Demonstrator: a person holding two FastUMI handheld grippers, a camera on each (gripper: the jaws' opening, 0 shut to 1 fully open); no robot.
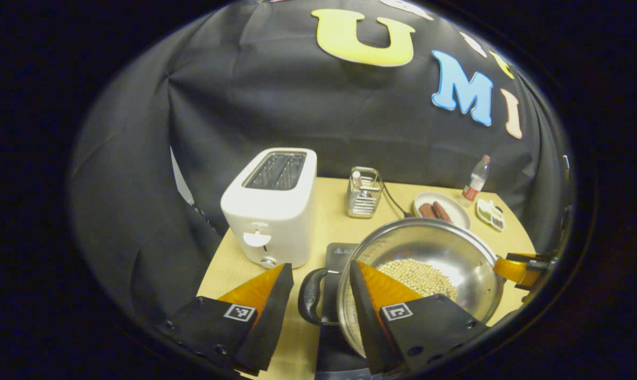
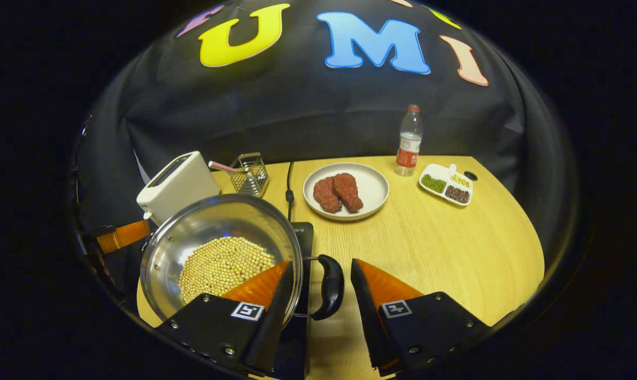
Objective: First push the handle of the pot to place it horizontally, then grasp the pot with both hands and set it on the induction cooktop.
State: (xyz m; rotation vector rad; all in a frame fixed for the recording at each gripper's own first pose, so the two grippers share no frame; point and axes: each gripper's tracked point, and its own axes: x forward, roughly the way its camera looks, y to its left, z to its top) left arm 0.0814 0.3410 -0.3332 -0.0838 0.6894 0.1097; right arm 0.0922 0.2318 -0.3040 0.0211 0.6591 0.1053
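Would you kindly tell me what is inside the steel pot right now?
The steel pot holds a heap of small pale beans, seemingly soybeans, over its bottom. The right claw's finger covers the beans' near edge; anything beneath them is hidden.

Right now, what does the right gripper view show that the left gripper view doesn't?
Right gripper view: the pot's right handle inside the open right gripper, plus a dark disc by the divided dish. Left gripper view: the pot's left handle inside the open left gripper, plus the toaster's lever. Shared: pot, toaster, plate, bottle.

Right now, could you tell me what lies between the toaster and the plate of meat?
In the right gripper view, a wire utensil rack stands between the toaster and the plate, with a black cable beside it.
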